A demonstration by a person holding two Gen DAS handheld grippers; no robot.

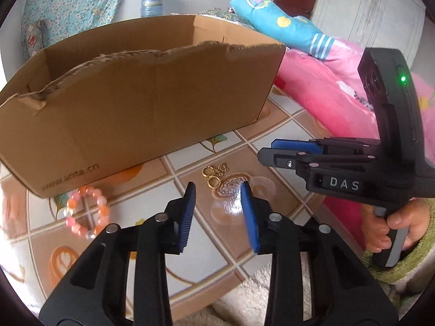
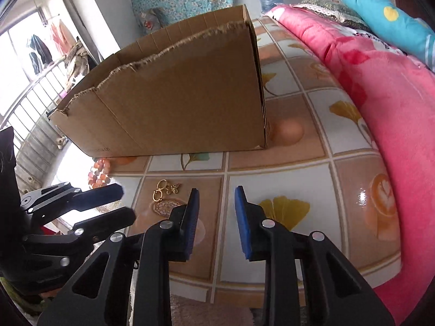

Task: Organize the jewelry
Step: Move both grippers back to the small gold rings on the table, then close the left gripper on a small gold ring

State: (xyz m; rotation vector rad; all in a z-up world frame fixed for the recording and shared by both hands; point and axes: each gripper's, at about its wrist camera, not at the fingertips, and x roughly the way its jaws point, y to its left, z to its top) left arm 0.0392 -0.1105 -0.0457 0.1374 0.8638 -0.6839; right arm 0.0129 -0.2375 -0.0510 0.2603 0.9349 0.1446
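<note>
Gold earrings (image 1: 212, 176) with a small gold flower charm (image 1: 223, 168) lie on the tiled tablecloth, just beyond my left gripper (image 1: 218, 188), which is open and empty above them. A pink and orange bead bracelet (image 1: 87, 212) lies to the left, by the box's corner. My right gripper (image 2: 217, 191) is open and empty above the cloth, right of the earrings (image 2: 160, 190) and charm (image 2: 173, 188). The bracelet (image 2: 99, 175) is partly hidden behind the left gripper's fingers (image 2: 108, 193). In the left wrist view the right gripper (image 1: 267, 150) hovers at the right, its jaws nearly edge-on.
A large open cardboard box (image 1: 136, 103) with a torn rim stands behind the jewelry; it also shows in the right wrist view (image 2: 176, 95). A pink blanket (image 2: 380, 108) and blue pillow (image 1: 285, 27) lie to the right. A fluffy mat (image 1: 258, 285) lies at the near edge.
</note>
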